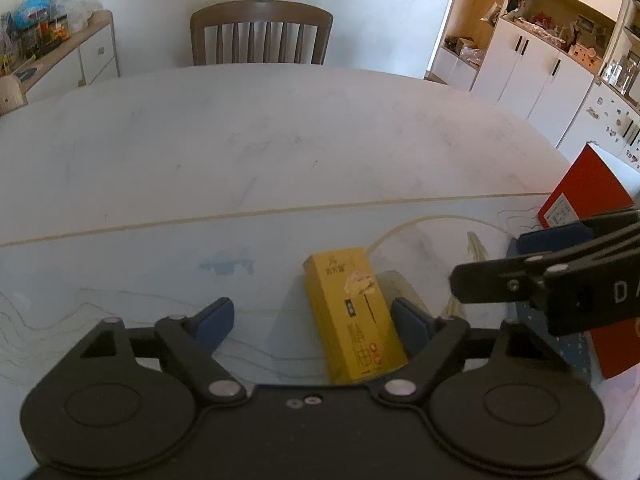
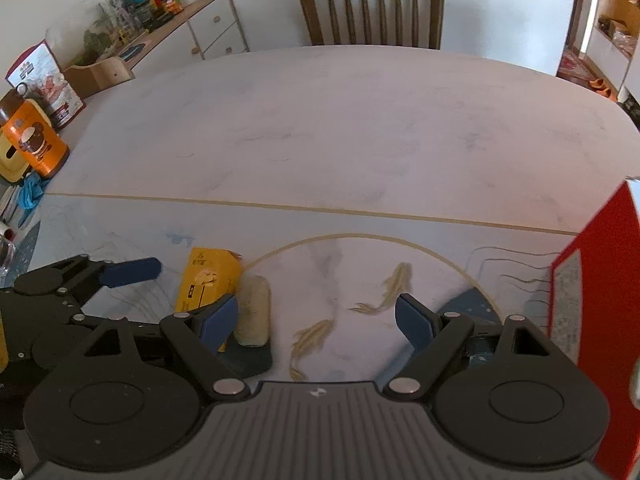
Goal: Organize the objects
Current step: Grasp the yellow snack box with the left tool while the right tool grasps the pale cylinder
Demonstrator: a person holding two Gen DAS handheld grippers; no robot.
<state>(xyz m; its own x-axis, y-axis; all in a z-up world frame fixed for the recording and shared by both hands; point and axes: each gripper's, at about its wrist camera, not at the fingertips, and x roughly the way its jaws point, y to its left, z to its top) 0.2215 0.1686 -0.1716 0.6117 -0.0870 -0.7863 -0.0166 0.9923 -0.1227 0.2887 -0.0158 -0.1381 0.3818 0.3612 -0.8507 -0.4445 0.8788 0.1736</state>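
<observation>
A yellow carton [image 1: 352, 312] lies flat on the table between the fingers of my left gripper [image 1: 312, 320], close to the right finger. That gripper is open and low over the table. A beige roll [image 1: 394, 284] lies right behind the carton. In the right wrist view the yellow carton [image 2: 210, 280] and the beige roll [image 2: 254, 308] lie side by side just past my right gripper's left finger. My right gripper [image 2: 316, 320] is open over the fish drawing, with nothing between its fingers. A red box [image 2: 592, 280] stands at the right.
The white table [image 1: 280, 140] stretches far ahead to a wooden chair [image 1: 262, 32]. An orange tin [image 2: 34, 140] and a printed bag [image 2: 46, 76] stand at the table's left edge. The right gripper [image 1: 516, 258] reaches in from the right beside the red box [image 1: 584, 196].
</observation>
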